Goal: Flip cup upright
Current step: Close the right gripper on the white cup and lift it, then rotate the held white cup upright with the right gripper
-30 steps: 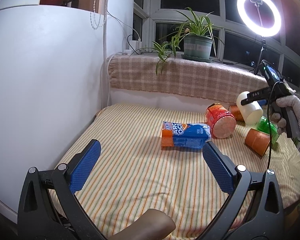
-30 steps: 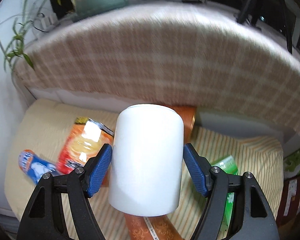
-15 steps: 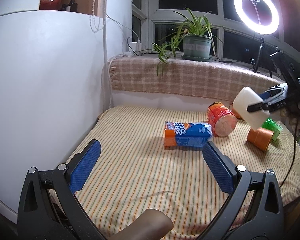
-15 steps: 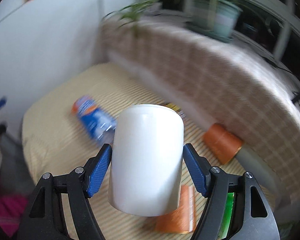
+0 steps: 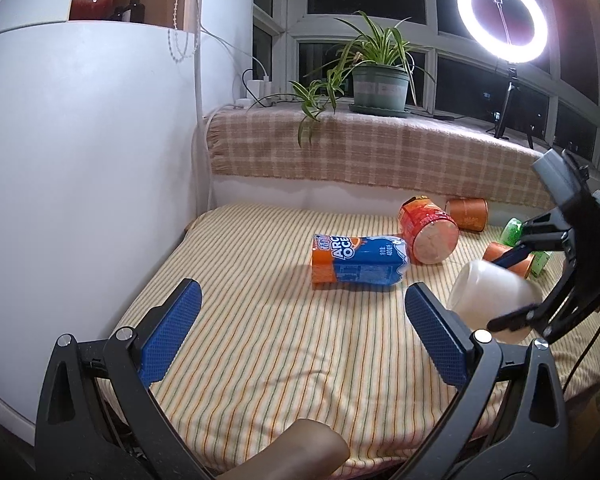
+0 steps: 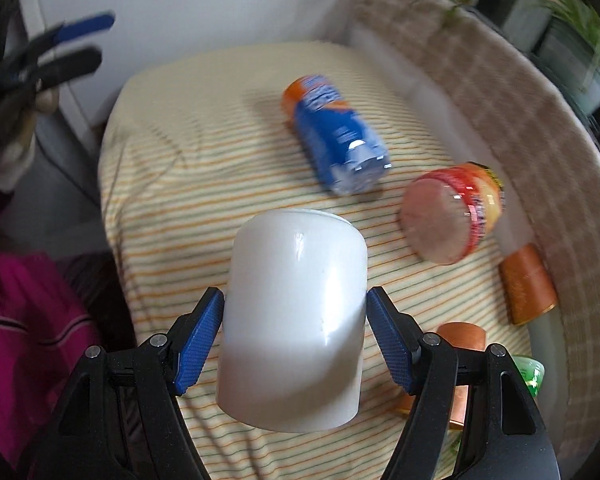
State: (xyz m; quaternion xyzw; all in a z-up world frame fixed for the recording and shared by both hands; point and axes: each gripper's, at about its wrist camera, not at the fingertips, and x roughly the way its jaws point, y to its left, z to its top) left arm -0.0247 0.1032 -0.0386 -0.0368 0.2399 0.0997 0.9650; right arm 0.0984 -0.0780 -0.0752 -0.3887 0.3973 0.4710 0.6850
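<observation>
My right gripper (image 6: pixel 294 324) is shut on a plain white cup (image 6: pixel 296 300) and holds it in the air above the striped cloth (image 6: pixel 204 160). In the left wrist view the white cup (image 5: pixel 492 296) lies tilted on its side in that gripper (image 5: pixel 512 288) at the right, above the cloth. My left gripper (image 5: pixel 300 336) is open and empty, low over the near edge of the striped cloth (image 5: pixel 260 320).
A blue and orange packet (image 5: pixel 356 258) lies mid-table, an orange tub (image 5: pixel 428 230) on its side right of it. Orange cups (image 5: pixel 466 214) and a green bottle (image 5: pixel 516 236) lie at the far right. A checked cloth ledge (image 5: pixel 360 152) with a plant runs behind. A white wall stands left.
My right gripper has swung down and toward the table's middle with the white cup, turning it from upright-looking to tilted on its side. My left gripper has stayed put.
</observation>
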